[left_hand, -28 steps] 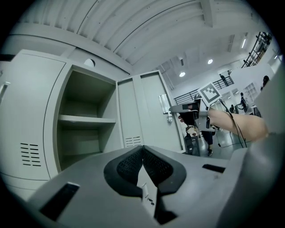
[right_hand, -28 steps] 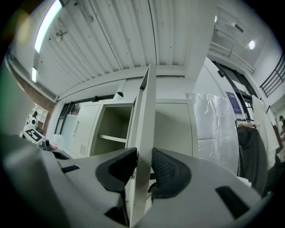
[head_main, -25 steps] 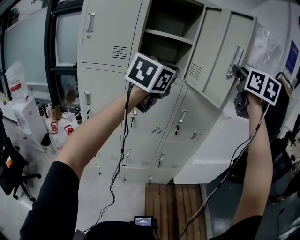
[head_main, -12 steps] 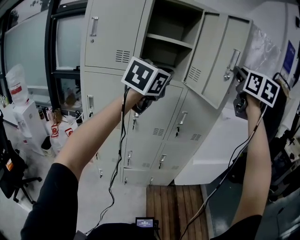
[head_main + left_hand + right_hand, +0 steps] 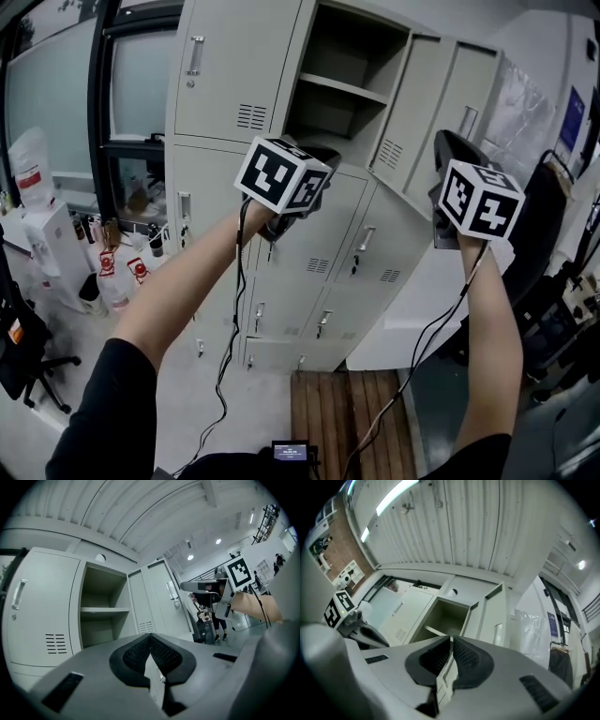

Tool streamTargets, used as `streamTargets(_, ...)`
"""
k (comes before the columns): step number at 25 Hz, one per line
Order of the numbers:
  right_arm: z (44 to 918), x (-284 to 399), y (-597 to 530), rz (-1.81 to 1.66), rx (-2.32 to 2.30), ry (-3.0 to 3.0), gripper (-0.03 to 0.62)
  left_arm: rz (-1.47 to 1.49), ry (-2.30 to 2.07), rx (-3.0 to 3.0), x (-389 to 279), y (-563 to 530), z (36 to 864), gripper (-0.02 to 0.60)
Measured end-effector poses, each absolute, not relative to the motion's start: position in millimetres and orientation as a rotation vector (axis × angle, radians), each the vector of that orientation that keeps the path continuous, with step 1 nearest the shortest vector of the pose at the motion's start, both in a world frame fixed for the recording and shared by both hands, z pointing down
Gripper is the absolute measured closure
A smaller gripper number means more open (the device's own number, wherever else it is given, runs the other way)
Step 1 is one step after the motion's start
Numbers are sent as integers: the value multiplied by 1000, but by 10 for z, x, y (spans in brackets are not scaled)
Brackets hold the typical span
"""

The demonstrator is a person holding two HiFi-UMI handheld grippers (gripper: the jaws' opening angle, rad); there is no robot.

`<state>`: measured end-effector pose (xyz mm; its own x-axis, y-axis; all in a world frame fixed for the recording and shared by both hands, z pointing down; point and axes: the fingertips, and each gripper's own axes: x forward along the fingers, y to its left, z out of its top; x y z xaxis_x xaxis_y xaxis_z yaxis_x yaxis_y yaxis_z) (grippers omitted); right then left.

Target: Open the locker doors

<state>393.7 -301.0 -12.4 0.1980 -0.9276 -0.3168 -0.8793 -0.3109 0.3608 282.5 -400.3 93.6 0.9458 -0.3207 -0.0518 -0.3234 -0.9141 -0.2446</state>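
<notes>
The grey locker (image 5: 202, 169) stands with its upper middle compartment (image 5: 347, 52) open and a bare shelf (image 5: 342, 87) crossing it, while the top-left door (image 5: 230, 80) is closed. Right of the opening two door panels lean out: a louvred panel (image 5: 408, 103) just beside the compartment and, beyond it, a handled panel (image 5: 480, 89). How far each is swung I cannot tell. The lower doors (image 5: 319, 220) are all closed. The left gripper (image 5: 149, 637) is held up in front of the locker, below the open compartment and pointing roughly level at it. Its jaws are clenched tip to tip with nothing in them, and they touch no door. The right gripper (image 5: 451, 641) is raised in front of the two leaning panels, apart from the handle and tilted a little upward. Its jaws have just been closing and meet at the tips — nothing lies between them. In the left gripper view the right gripper's marker cube (image 5: 239, 573) shows off to the right, well clear of the doors. On the floor at the locker's foot lies a slatted wooden board (image 5: 347, 412), and bottles (image 5: 112, 267) stand below the window (image 5: 141, 94) on the left.
</notes>
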Motion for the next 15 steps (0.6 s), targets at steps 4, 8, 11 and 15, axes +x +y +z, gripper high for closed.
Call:
streamTargets(4,455,3637,-3361,-631,2209,-1812,556,-38,539,-2761,2644,-4039,1211,563)
streamTargets(8,1127,3421,-3607,-597,2042,-1758,557,-134,551,-2684,2551,-4091,1658,563)
streamTargets(11,1523,3276,-3674,-597,1932,-1764,559,-176,519,-2680,2519,-4062,1964,563)
streamTargets(15,1738,3152,-3614,-544,1879,-1887,559,-189,480,-2703,2400,-3976,2229,563)
